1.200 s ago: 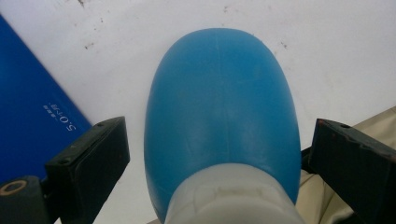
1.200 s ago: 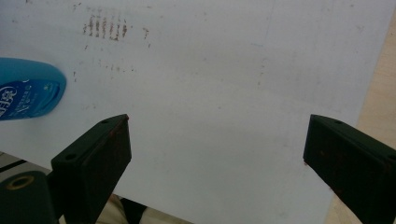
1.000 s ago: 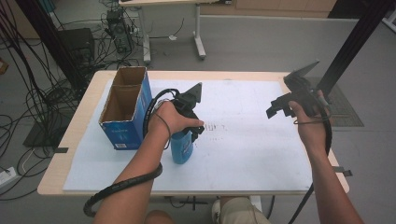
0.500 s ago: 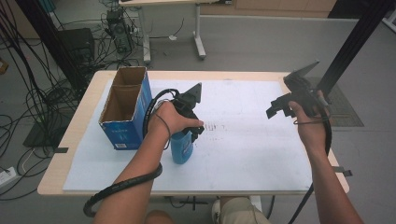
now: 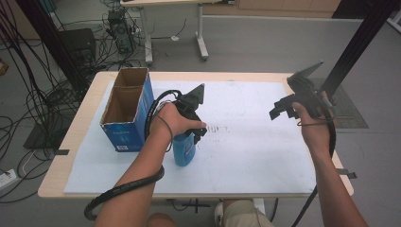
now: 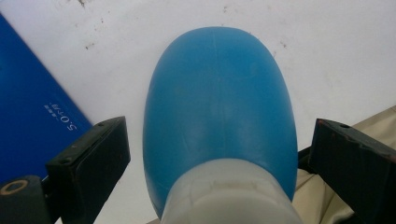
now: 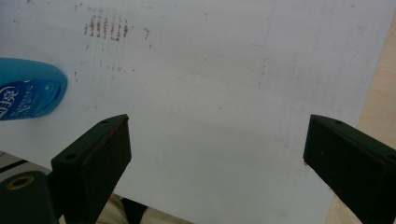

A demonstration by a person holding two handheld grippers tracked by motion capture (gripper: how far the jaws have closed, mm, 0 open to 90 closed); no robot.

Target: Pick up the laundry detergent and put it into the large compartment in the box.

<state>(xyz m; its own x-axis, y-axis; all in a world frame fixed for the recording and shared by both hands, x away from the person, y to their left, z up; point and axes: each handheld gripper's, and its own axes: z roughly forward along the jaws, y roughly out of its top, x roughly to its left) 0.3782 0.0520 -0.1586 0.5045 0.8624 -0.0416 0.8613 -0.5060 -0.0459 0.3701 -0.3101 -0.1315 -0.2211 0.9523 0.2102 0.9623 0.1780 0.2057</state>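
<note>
From the high view, the blue bottle (image 5: 184,149) stands upright on the white sheet (image 5: 246,156) that covers the counter (image 5: 85,118), towards the near left of the sheet and just right of the blue carton (image 5: 126,113). The left claw (image 5: 196,135) is directly over the bottle's top, so this view hides how its jaws stand. The left gripper view settles that: it looks straight down on the bottle (image 6: 219,107) and its pale grey cap (image 6: 231,193), with one black jaw on either side and a clear strip of white sheet between each jaw and the bottle's wall. The left claw (image 6: 219,154) is wide open around the bottle and has hold of nothing. The same view shows a slice of the carton's blue side (image 6: 32,112) with white print, close beside the bottle.

The right claw (image 5: 283,106) is held up over the right side of the counter, well apart from the bottle. In the right gripper view its jaws are spread wide with nothing between them (image 7: 217,149), bare sheet (image 7: 224,70) below, and the bottle's printed label end (image 7: 28,93) far off at the left edge. That view also shows faint brown marks (image 7: 106,26) on the sheet.

The carton is open at the top, with two compartments; their insides look like bare brown card, though the bottoms are in shadow.
</note>
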